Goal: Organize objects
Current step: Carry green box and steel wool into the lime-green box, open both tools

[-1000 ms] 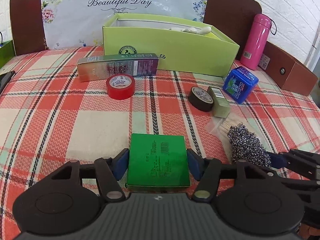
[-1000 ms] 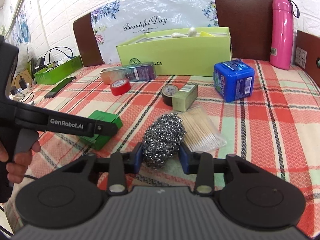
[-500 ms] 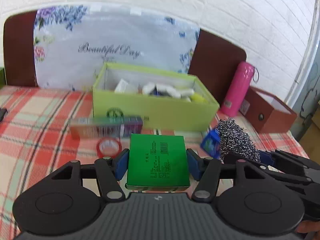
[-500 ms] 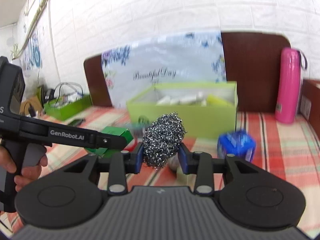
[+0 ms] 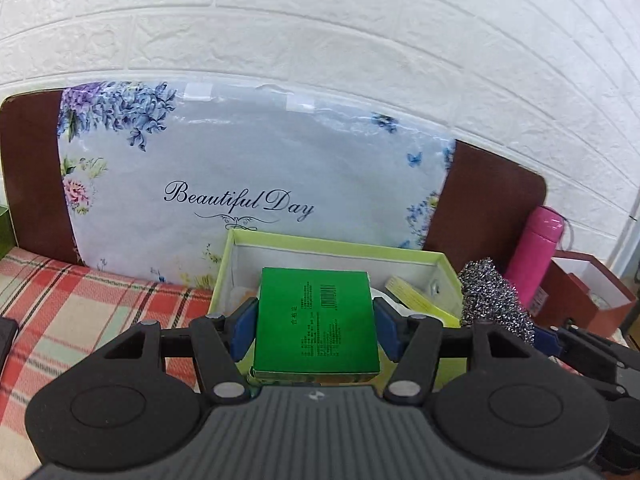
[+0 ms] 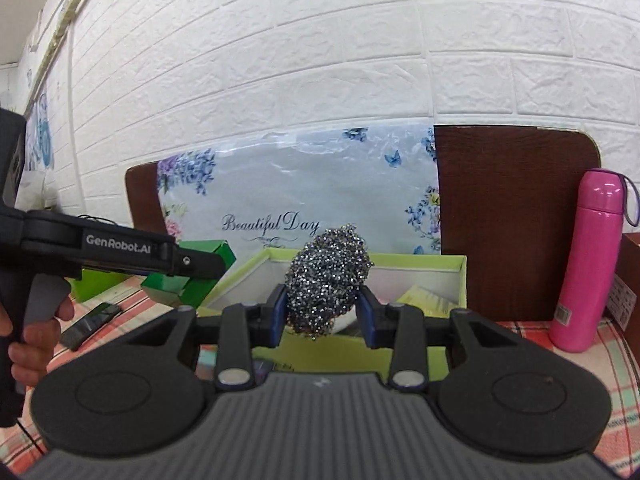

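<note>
My left gripper (image 5: 316, 330) is shut on a flat green box (image 5: 316, 322) and holds it in the air over the near edge of the open lime-green box (image 5: 336, 246). My right gripper (image 6: 322, 314) is shut on a steel wool scourer (image 6: 328, 276), also raised just in front of the lime-green box (image 6: 424, 260). In the left wrist view the scourer (image 5: 494, 300) shows to the right of the green box. In the right wrist view the left gripper with its green box (image 6: 188, 276) appears at the left. A yellow item (image 5: 416, 300) lies inside the lime-green box.
A pink flask (image 6: 590, 256) stands at the right beside a brown open box (image 5: 588, 292). A floral bag (image 5: 248, 184) leans on a brown headboard (image 6: 508, 216) behind the lime-green box. A black phone (image 6: 90, 324) lies on the plaid cloth (image 5: 80, 308). A hand (image 6: 28, 344) holds the left gripper's handle.
Both grippers have risen from the plaid cloth and moved forward to the lime-green box, each carrying its object. The items left on the cloth have dropped out of view.
</note>
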`<state>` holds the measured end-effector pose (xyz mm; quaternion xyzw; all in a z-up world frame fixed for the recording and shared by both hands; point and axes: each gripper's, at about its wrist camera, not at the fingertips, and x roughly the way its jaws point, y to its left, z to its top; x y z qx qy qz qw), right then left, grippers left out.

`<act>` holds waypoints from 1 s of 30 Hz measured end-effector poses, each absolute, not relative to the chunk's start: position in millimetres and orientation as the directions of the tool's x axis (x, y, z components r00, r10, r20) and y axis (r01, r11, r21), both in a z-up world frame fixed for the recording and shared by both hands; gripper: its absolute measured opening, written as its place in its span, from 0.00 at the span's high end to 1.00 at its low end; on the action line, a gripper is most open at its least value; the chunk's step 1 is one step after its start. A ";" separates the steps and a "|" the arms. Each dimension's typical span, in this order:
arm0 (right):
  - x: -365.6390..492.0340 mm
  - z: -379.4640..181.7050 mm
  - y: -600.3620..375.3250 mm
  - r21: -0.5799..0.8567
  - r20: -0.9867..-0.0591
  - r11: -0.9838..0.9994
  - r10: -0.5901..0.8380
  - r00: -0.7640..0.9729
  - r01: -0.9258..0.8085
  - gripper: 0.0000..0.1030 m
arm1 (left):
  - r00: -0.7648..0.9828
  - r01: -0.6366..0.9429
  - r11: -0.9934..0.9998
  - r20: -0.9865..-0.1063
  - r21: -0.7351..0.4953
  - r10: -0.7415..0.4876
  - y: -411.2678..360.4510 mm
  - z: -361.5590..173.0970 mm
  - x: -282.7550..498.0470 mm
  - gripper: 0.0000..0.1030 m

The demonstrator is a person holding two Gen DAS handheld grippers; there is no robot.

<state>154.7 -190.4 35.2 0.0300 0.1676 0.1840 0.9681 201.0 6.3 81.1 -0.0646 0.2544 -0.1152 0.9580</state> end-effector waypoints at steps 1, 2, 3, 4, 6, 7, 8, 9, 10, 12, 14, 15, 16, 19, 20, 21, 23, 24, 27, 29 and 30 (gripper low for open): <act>164.2 34.1 -188.0 0.113 -0.316 0.932 0.362 0.877 -0.344 0.65 | 0.843 0.178 0.967 -0.479 -0.183 -0.246 6.6 79.3 210.2 0.39; 173.6 32.9 -185.4 0.105 -0.319 0.934 0.358 0.878 -0.342 0.65 | 0.841 0.171 0.968 -0.485 -0.184 -0.241 7.0 77.7 219.8 0.39; 183.1 31.6 -183.1 0.098 -0.322 0.935 0.354 0.878 -0.341 0.65 | 0.839 0.165 0.969 -0.490 -0.186 -0.236 8.0 76.0 228.6 0.39; 193.0 30.3 -180.7 0.092 -0.326 0.937 0.349 0.879 -0.338 0.65 | 0.838 0.156 0.970 -0.494 -0.187 -0.230 9.6 74.3 236.8 0.39; 211.5 27.4 -176.2 0.082 -0.333 0.939 0.342 0.879 -0.335 0.65 | 0.839 0.143 0.972 -0.498 -0.188 -0.219 12.1 71.2 251.4 0.39; 220.6 25.6 -173.9 0.076 -0.334 0.939 0.340 0.879 -0.334 0.65 | 0.838 0.137 0.972 -0.501 -0.190 -0.216 13.2 69.6 258.1 0.39; 229.2 23.6 -171.2 0.068 -0.336 0.941 0.335 0.880 -0.332 0.65 | 0.836 0.134 0.972 -0.504 -0.194 -0.216 13.9 67.7 264.2 0.39; 237.5 21.0 -168.3 0.058 -0.338 0.943 0.328 0.882 -0.328 0.65 | 0.834 0.133 0.970 -0.507 -0.203 -0.220 14.5 65.3 270.3 0.39; 246.1 18.4 -165.5 0.052 -0.343 0.945 0.322 0.882 -0.324 0.65 | 0.832 0.133 0.968 -0.507 -0.214 -0.227 15.4 62.6 275.1 0.39; 264.6 11.4 -157.9 0.048 -0.362 0.943 0.324 0.874 -0.330 0.62 | 0.834 0.120 0.964 -0.503 -0.237 -0.227 17.0 55.3 283.4 0.37; 280.8 2.5 -147.6 0.020 -0.408 0.932 0.338 0.848 -0.361 0.46 | 0.836 0.100 0.967 -0.507 -0.234 -0.209 17.0 49.6 288.7 0.26; 284.8 -1.7 -142.6 -0.003 -0.433 0.929 0.333 0.838 -0.371 0.43 | 0.837 0.090 0.969 -0.510 -0.229 -0.198 17.1 47.8 288.8 0.25; 285.1 -5.1 -138.8 -0.028 -0.445 0.927 0.323 0.835 -0.373 0.37 | 0.838 0.087 0.970 -0.510 -0.229 -0.196 17.7 46.7 288.2 0.25; 276.8 -9.3 -138.0 -0.044 -0.426 0.926 0.321 0.846 -0.374 0.17 | 0.836 0.103 0.969 -0.508 -0.226 -0.208 20.0 44.9 284.8 0.25; 274.6 -9.3 -138.8 -0.040 -0.424 0.928 0.320 0.847 -0.371 0.14 | 0.836 0.096 0.970 -0.512 -0.222 -0.200 20.4 45.2 283.6 0.25; 272.6 -9.4 -139.5 -0.035 -0.424 0.928 0.321 0.847 -0.370 0.13 | 0.834 0.090 0.971 -0.516 -0.220 -0.194 20.7 45.8 282.4 0.25; 267.8 -8.1 -140.6 -0.028 -0.431 0.928 0.324 0.842 -0.371 0.09 | 0.829 0.084 0.971 -0.525 -0.223 -0.192 21.2 47.7 279.0 0.25; 264.1 -6.7 -141.1 -0.026 -0.429 0.928 0.325 0.843 -0.372 0.07 | 0.826 0.081 0.972 -0.531 -0.222 -0.190 21.2 48.6 276.5 0.25; 249.2 0.4 -144.7 -0.031 -0.415 0.931 0.319 0.852 -0.363 0.03 | 0.823 0.081 0.978 -0.540 -0.195 -0.175 17.8 55.0 264.3 0.25; 237.0 7.4 -148.9 -0.026 -0.405 0.936 0.312 0.860 -0.352 0.00 | 0.823 0.085 0.983 -0.544 -0.166 -0.163 13.1 60.7 253.2 0.25; 230.9 11.3 -151.3 -0.020 -0.398 0.939 0.307 0.864 -0.343 0.00 | 0.822 0.087 0.985 -0.548 -0.149 -0.155 10.2 64.1 245.8 0.25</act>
